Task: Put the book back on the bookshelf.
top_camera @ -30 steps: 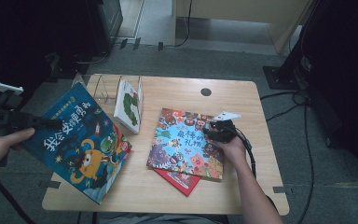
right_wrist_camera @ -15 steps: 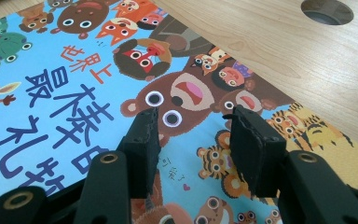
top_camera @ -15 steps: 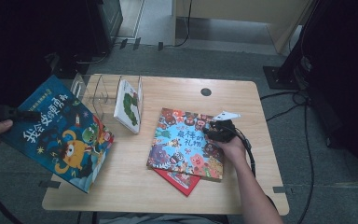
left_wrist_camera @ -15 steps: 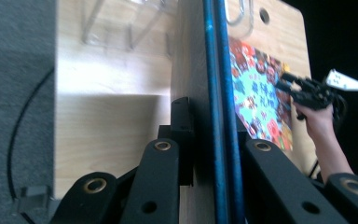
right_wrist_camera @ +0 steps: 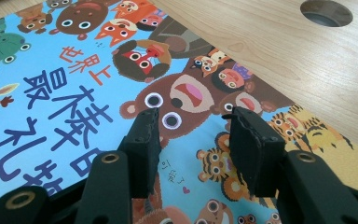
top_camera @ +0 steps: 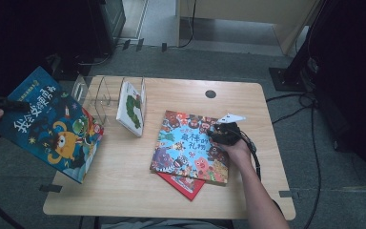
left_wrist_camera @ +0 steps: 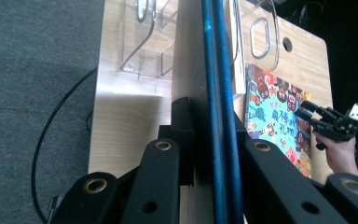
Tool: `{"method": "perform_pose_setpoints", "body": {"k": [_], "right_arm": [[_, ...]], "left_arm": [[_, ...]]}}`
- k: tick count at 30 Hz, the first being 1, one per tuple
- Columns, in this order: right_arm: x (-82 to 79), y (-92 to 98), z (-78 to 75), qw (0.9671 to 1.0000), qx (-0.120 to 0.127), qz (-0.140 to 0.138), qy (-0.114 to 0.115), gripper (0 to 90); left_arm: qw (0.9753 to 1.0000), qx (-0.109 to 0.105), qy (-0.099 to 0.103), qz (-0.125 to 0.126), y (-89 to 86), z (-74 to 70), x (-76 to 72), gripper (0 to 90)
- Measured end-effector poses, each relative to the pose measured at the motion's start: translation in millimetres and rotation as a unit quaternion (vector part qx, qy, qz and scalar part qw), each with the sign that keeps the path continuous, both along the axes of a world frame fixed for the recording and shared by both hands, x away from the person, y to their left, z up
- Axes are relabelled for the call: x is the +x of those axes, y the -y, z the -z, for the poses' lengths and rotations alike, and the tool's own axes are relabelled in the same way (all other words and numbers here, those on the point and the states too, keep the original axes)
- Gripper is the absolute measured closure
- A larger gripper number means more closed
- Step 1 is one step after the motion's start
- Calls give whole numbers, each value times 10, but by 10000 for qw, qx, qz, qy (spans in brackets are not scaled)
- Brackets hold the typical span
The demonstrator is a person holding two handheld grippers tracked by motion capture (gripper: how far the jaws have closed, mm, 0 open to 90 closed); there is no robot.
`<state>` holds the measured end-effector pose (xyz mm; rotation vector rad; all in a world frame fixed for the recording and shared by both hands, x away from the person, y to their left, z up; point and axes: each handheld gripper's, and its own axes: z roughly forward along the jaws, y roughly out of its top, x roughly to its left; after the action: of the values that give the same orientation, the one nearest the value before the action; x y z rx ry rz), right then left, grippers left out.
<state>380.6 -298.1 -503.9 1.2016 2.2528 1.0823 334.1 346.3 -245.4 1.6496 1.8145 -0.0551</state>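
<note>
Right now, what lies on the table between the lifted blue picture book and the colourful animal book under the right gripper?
In the high view, a clear acrylic book rack holding one upright white book.

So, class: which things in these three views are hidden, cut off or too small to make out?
- Red book: high view, cover hidden under the animal book.
- Blue book: left gripper view shows it edge-on, cover unseen; the left tool is shut on it.
- Animal book: right gripper view, cut off at the frame edges beyond the open right tool.
- White book in the clear rack: high view, title too small.

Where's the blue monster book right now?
In the high view the blue monster book is at the far left, clamped in the left claw and lifted past the table's left edge, beside the clear book rack.
</note>
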Motion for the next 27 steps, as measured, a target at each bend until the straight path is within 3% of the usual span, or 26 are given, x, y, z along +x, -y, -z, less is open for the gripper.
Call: {"method": "perform_pose_setpoints", "body": {"k": [13,21,27], "right_arm": [[2,-13,3,10000,-4,-38,23,532],[-1,-17,6,10000,-1,-43,48,549],[-10,-11,5,9998,200,21,-53,552]], "left_arm": [[9995,54,77,-304,-74,-101,190,821],[9989,-46,180,-434,-77,-122,333,820],[9982,26,376,-465,-57,-146,489,823]]}}
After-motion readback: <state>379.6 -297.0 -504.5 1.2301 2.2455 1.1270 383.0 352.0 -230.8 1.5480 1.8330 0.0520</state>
